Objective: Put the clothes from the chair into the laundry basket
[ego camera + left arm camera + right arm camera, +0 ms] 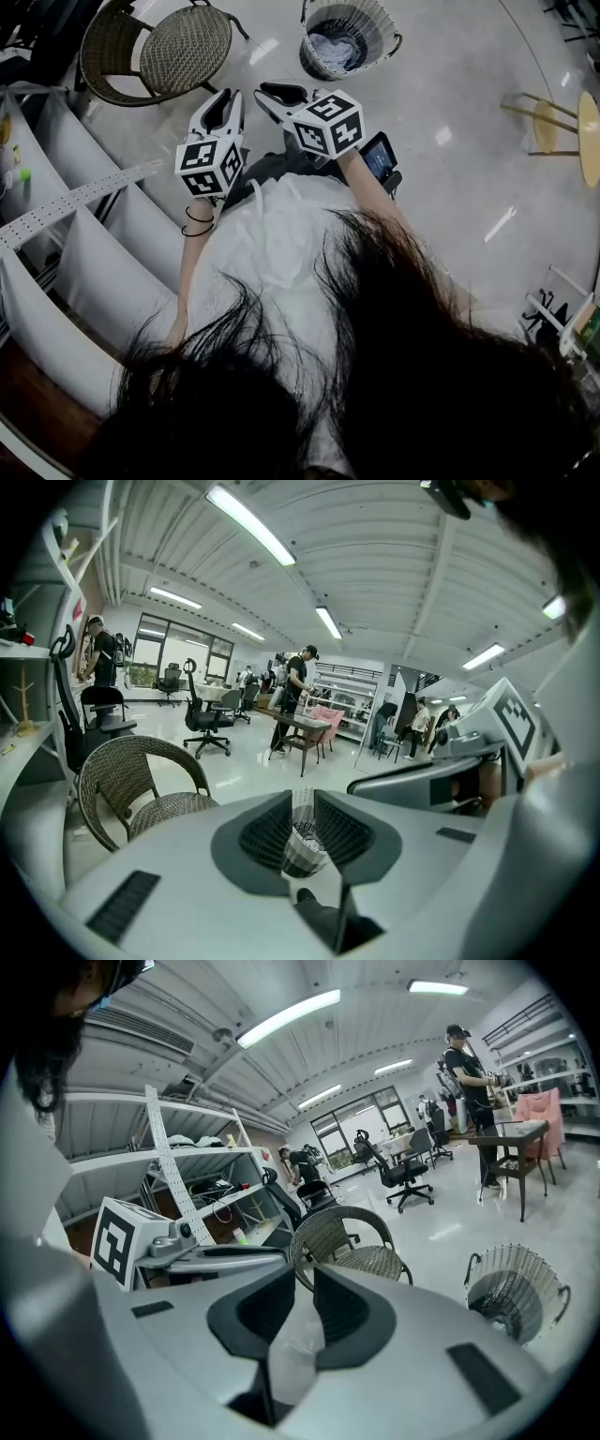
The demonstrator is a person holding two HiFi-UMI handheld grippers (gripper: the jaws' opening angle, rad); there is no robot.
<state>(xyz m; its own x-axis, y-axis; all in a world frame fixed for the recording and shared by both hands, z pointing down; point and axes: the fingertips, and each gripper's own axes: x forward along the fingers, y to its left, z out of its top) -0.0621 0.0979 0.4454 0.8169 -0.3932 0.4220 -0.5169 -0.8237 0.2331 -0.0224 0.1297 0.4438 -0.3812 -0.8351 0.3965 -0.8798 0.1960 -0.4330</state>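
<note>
**Clothes in basket, chair bare**

Clothes [336, 42] lie inside the laundry basket [378, 47]. The wicker chair [183, 47] has a bare seat, so the job reads as finished. That is probably why your left tongs [303, 808] and right tongs [302, 1283] are clenched on nothing. You hold them side by side before your chest, tilted slightly downward.

We log the right gripper [302, 1283] with its jaws drawn nearly together, only a slim gap and nothing in it. A wicker chair [349, 1244] stands just past the tips. The laundry basket [514, 1290] stands on the floor right of the chair. The left gripper [255, 1258] lies alongside at left.
</note>
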